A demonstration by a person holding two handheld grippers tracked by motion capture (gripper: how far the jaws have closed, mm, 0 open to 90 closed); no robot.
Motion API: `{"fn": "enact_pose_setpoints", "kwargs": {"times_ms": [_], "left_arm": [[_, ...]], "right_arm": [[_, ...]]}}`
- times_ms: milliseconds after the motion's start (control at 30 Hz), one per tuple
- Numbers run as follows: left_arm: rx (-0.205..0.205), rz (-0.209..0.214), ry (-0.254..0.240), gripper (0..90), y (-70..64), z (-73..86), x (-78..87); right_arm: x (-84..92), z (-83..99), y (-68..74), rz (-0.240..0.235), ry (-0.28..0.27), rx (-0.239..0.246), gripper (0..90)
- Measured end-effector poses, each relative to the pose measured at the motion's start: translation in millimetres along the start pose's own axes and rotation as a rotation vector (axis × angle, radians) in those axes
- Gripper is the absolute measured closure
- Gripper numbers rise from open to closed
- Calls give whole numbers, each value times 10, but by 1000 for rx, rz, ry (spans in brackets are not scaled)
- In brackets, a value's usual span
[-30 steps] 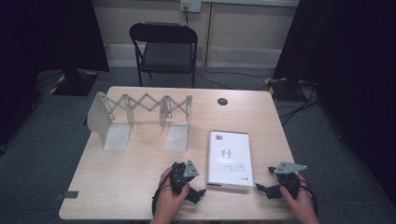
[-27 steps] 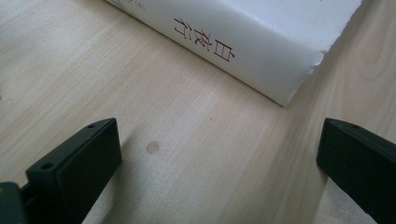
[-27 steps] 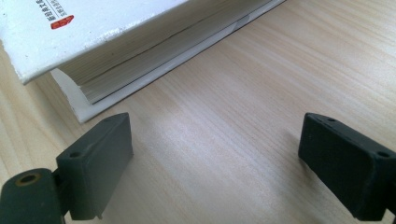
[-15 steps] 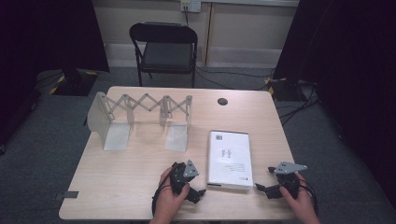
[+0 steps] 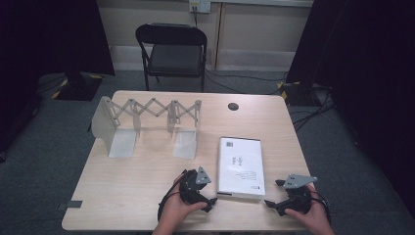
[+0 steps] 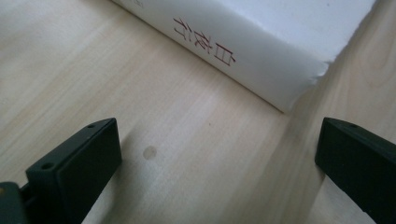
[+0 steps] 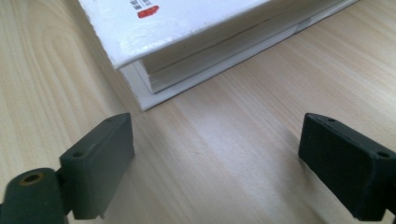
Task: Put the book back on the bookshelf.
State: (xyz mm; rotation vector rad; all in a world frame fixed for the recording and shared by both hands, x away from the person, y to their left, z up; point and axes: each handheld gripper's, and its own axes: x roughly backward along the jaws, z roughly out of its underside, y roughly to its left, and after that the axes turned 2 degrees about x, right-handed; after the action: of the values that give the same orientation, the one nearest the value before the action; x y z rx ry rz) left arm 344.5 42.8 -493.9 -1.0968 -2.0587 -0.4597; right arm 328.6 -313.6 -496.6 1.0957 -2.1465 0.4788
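A white book (image 5: 240, 166) lies flat on the wooden table (image 5: 137, 186), right of centre near the front edge. Its spine with red characters (image 6: 243, 60) fills the top of the left gripper view; its near corner with the page edges (image 7: 187, 51) sits at the top of the right gripper view. My left gripper (image 5: 211, 199) rests on the table just left of the book's near-left corner, jaws wide apart, nothing between them. My right gripper (image 5: 272, 192) sits just right of the book's near-right corner, also open and empty.
A white folding rack with a scissor-lattice top and two upright panels (image 5: 147, 125) stands on the table's far left half. A small dark round hole (image 5: 233, 106) is near the far edge. A black chair (image 5: 172, 51) stands behind the table.
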Motion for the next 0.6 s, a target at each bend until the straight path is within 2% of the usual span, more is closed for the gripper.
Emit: {"fn": "enact_pose_setpoints", "kwargs": {"times_ms": [33,67,100,133,167,200,267,300,333,600], "left_arm": [[-11,21,-29,117,-23,-19,29],[-11,21,-29,260,-23,-19,29],[-31,34,-38,260,-28,-29,45],[-34,31,-35,289,-35,-41,48],[-27,19,-32,138,-38,-63,54],[-27,19,-32,195,-38,-63,54],[-20,56,-43,226,-38,-74,66],[-16,54,-43,211,-47,-82,69],[-28,54,-37,193,-44,-89,74],[-25,71,-38,197,-86,-118,61]], "right_arm": [[14,-23,32,-12,4,8,228],[14,-23,32,-12,4,8,228],[21,-36,53,-32,-4,18,296],[15,-47,77,-46,-11,27,297],[-13,-76,126,-46,-3,42,297],[-13,-76,126,-46,-3,42,297],[-39,-102,153,-68,-16,35,327],[-52,-113,165,-74,-21,29,328],[-66,-125,175,-77,-23,30,337],[-126,-199,225,-79,-29,26,469]]}}
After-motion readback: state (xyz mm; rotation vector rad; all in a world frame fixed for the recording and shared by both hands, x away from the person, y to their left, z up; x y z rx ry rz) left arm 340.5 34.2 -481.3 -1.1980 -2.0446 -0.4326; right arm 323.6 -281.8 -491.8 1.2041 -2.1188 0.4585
